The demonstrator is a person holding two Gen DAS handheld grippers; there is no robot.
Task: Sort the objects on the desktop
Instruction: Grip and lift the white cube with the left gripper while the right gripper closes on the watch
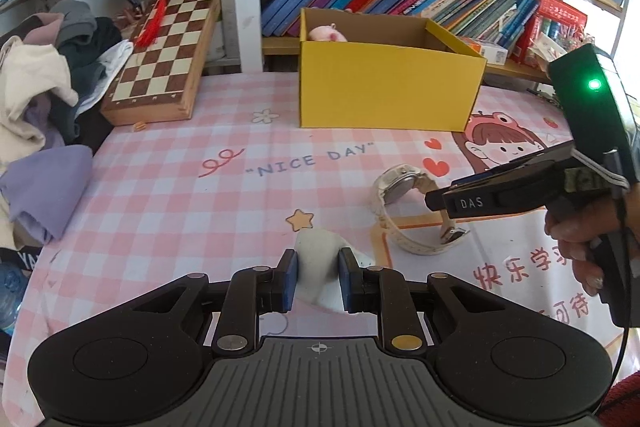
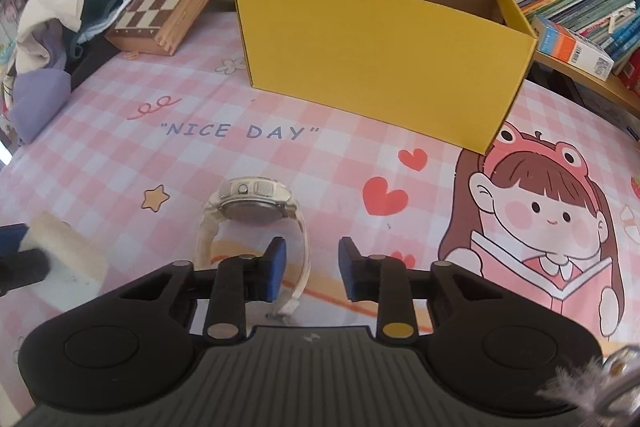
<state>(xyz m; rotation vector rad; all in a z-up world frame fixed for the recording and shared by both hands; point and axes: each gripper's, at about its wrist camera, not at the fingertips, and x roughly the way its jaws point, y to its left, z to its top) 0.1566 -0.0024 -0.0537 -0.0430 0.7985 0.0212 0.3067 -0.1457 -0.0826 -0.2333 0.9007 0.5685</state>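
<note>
Pointing downward, left gripper (image 1: 318, 277) fingers clamp the eraser (image 1: 318, 267); right gripper (image 2: 312, 273) fingers apart

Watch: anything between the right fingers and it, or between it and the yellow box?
Nothing visible. The watch lies just ahead of the right gripper, its strap reaching between the open fingers. Only bare pink tablecloth separates it from the yellow box.

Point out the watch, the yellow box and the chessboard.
watch (image 2: 249, 202): right wrist view, on its round case.
yellow box (image 2: 372, 51): right wrist view, on the near outer wall.
chessboard (image 1: 166, 47): left wrist view, on the chequered top face.
</note>
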